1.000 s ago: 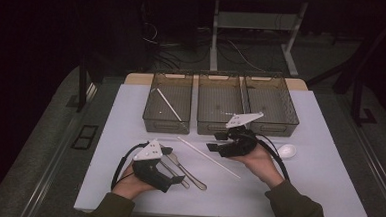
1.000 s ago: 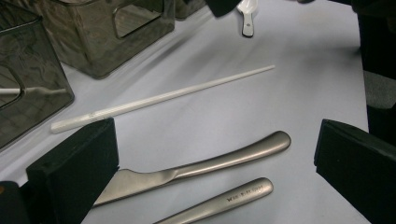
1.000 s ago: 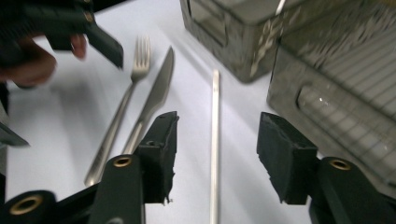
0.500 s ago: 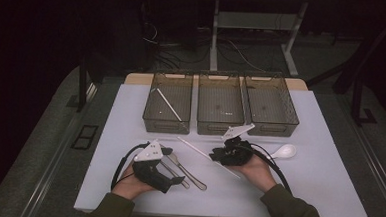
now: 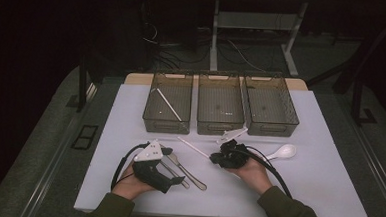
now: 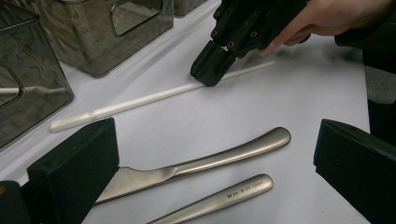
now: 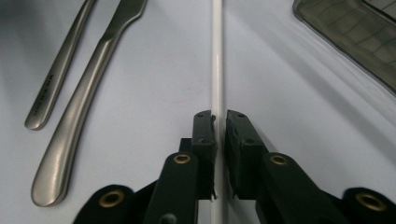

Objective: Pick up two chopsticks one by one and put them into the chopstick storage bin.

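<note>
— What have I got in the right claw (image 7: 219,122)?

— The white stick (image 7: 217,60). It lies flat on the table (image 5: 327,190), just ahead of the middle bin (image 5: 220,110), and my jaws are closed to a narrow slot around it, one on each side. I judge I grip near one end so I can lift it clear of the cutlery.

— And my left claw (image 6: 210,158)?

— Wide open, holding nothing, resting over the knife (image 6: 196,161) and the second metal handle (image 6: 224,198), probably waiting its turn.

— Count it for me.

— Three bins in a row; two white sticks, one already lying in the left bin (image 5: 167,103); two metal pieces; one white spoon (image 5: 281,152) off to the right.
</note>
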Demonstrator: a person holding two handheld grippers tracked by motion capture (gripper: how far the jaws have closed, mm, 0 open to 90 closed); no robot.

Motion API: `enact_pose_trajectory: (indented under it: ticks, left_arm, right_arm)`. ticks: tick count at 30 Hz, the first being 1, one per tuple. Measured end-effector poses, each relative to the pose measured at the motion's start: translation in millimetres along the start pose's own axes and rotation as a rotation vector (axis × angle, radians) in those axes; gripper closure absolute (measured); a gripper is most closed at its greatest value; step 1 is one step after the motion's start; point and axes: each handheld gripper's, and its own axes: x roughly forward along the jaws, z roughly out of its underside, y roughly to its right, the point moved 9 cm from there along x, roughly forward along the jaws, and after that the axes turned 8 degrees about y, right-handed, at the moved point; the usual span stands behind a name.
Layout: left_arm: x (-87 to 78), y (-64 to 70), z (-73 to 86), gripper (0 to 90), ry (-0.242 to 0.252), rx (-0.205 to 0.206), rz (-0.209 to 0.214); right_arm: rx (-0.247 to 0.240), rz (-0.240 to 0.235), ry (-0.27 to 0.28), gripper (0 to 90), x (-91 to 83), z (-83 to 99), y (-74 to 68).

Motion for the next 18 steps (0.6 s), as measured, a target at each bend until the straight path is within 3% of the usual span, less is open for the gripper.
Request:
enact_pose_trajectory:
  ticks: [10, 18]
  left_arm:
    - [0.1, 0.2, 0.3, 0.0, -0.004, 0.002, 0.001]
    - [-0.3, -0.4, -0.2, 0.0, 0.003, -0.004, 0.001]
  right_arm:
    - [-0.055, 0.062, 0.007, 85.1, 0.1, 1.2, -3.4]
    - [-0.025, 0.038, 0.013, 85.1, -6.8, -3.1, 0.0]
